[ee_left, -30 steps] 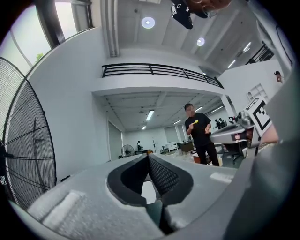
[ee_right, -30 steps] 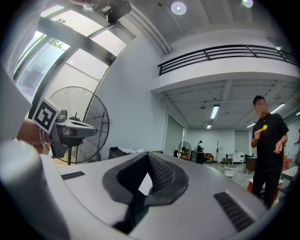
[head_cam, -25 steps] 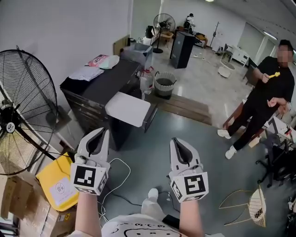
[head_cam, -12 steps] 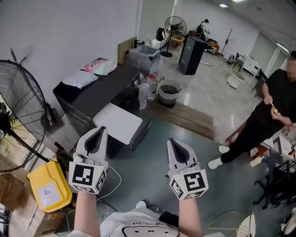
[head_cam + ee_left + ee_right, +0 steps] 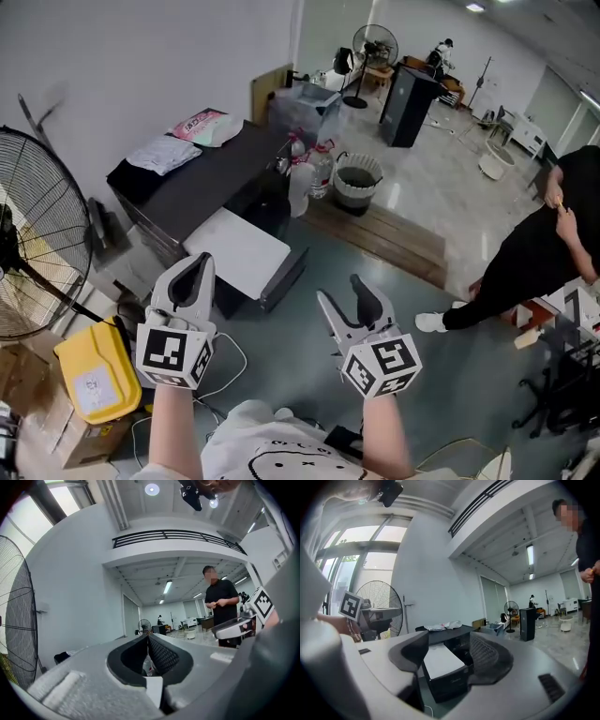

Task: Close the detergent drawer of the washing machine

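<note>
Grey padded jaws of the right gripper [image 5: 343, 292] stand wide apart, having just opened. Nothing is between them: the right gripper view shows only the machine [image 5: 443, 660] through the gap, well apart from the tips. The left gripper [image 5: 197, 267] has its jaws pressed together, tips meeting, and holds nothing. Both grippers are held level above the floor, side by side, and aimed at the machine.

Machine: a low black box with a white top, on the floor beside a black desk [image 5: 197, 178]. A dark panel [image 5: 286, 272] stands out from its near right corner. It is probably the open drawer, but I cannot confirm that.

Step in hand, as judged: approach, no contact yet.

To do it well:
- Lower the right gripper to the height of the panel face.
- Set one pad flat on the middle of the face rather than an edge.
- Push straight along the slide so the drawer does not skew and jam.
- Push until it sits flush.
- Keep the left gripper clear, or steady the white top if the box slides.
- Avoid the white cable [image 5: 234, 342] on the floor.
</note>
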